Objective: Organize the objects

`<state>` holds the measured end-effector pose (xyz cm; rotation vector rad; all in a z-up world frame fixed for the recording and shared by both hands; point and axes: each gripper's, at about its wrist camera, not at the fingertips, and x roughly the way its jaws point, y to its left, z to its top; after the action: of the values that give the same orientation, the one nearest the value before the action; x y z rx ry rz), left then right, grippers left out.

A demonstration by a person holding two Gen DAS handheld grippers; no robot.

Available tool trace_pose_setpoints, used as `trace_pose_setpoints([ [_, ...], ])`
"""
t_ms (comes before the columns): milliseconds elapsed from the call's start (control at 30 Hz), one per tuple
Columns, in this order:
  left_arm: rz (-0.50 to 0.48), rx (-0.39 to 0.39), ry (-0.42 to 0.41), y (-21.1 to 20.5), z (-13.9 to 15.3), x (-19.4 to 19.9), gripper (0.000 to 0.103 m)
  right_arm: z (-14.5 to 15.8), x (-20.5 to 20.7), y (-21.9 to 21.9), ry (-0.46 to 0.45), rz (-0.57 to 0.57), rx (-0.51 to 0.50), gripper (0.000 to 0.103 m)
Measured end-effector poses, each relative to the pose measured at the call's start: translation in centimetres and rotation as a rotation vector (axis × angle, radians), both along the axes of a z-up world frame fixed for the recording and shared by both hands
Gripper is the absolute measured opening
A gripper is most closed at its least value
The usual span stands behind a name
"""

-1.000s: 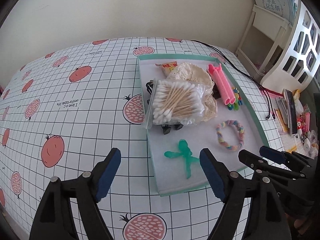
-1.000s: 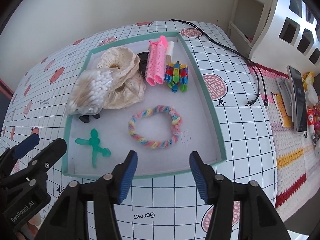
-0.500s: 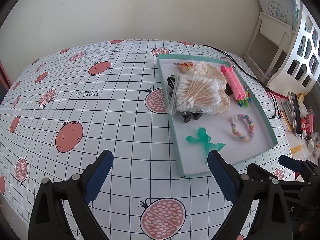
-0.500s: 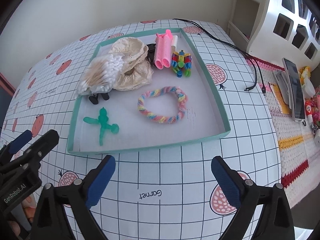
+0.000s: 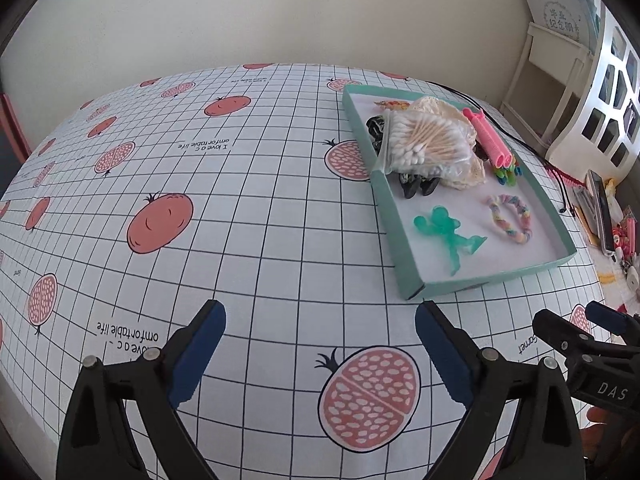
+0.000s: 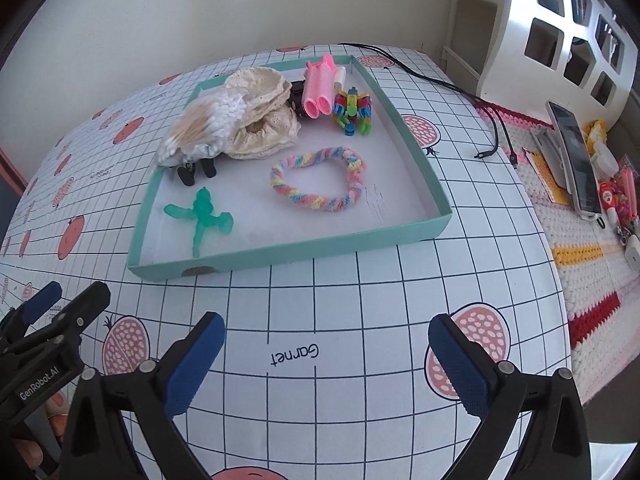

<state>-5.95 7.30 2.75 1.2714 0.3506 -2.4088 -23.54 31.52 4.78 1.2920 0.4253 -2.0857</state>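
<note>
Both grippers are pulling back from the teal tray point(image 6: 288, 250), which is sitting farther off than a second ago. I am holding the left gripper point(image 5: 320, 344) and right gripper point(image 6: 326, 356) spread wide, empty, over the tablecloth's point(image 5: 240, 208) near edge. Inside the tray are lying the cotton swab bag point(image 6: 204, 128), pastel scrunchie point(image 6: 318, 180) and green figure point(image 6: 202, 216).

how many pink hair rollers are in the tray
2, lying side by side at the tray's far end: one pink roller beside the cream lace cloth, the other beside the colourful clips. More could be hidden beneath the cloth.
</note>
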Motion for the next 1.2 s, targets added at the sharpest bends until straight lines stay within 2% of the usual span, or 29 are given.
trace_pose_setpoints([
  [167,-0.008,-0.017,-0.02,0.3,-1.1,0.7,0.096,-1.1,0.4,0.3,-0.004,-0.009,0.001,0.103],
  [500,-0.001,-0.023,-0.016,-0.3,-1.7,1.2,0.096,-1.4,1.5,-0.3,0.058,0.017,0.012,0.103],
  [700,0.002,-0.027,-0.017,-0.7,-2.2,1.2,0.096,-1.5,1.3,-0.5,0.065,0.012,-0.004,0.103],
  [1033,0.016,-0.026,-0.035,-1.1,-3.2,0.8,0.096,-2.6,1.2,-1.1,0.074,0.021,0.035,0.103],
  [1200,0.011,-0.05,-0.036,-1.1,-3.3,0.7,0.096,-2.7,1.0,-1.0,0.08,0.016,0.032,0.103],
])
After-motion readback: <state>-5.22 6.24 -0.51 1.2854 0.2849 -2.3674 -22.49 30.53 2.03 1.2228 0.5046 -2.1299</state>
